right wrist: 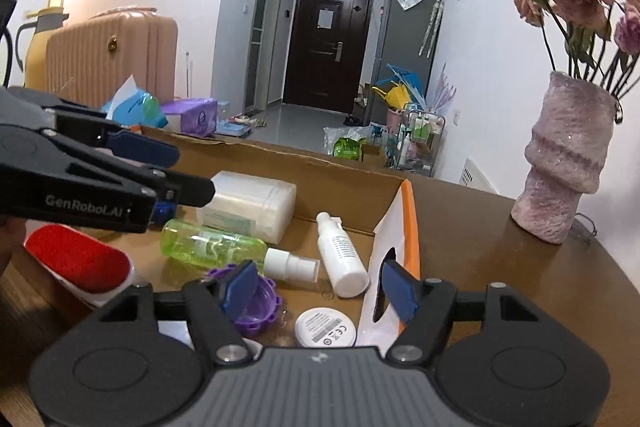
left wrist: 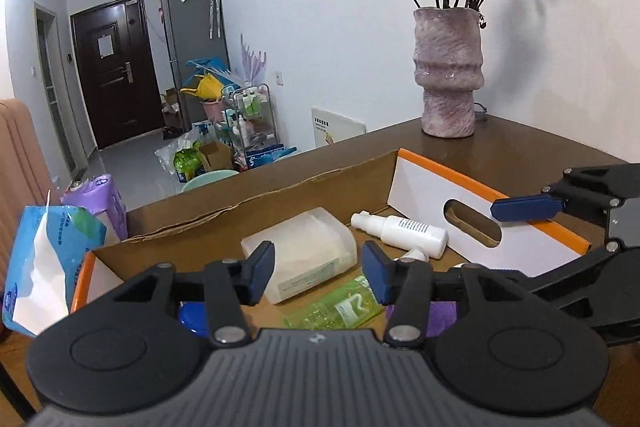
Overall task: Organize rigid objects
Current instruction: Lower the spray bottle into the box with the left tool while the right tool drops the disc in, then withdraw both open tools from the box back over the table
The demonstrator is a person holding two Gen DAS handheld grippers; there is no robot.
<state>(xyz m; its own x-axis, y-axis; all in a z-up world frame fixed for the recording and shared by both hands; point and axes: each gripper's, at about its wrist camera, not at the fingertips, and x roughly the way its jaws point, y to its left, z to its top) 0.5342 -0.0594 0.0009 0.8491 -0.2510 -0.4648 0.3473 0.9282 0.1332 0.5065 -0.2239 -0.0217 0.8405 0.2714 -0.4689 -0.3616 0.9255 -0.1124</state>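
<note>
Over the Box, Two Claws Wait

Over the brown cardboard box [right wrist: 352,195] on the wooden counter [right wrist: 500,259], the left claw [left wrist: 318,269] and right claw [right wrist: 318,287] are spread, pinching nothing. Inside lie a green spray bottle [right wrist: 216,245] and a white bottle [right wrist: 340,253].

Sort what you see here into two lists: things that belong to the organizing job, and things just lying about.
Job: cardboard box, green spray bottle, white spray bottle, translucent container, purple lid, round white tin.

Lying about: vase of dried roses, tissue pack, pink suitcase.
</note>
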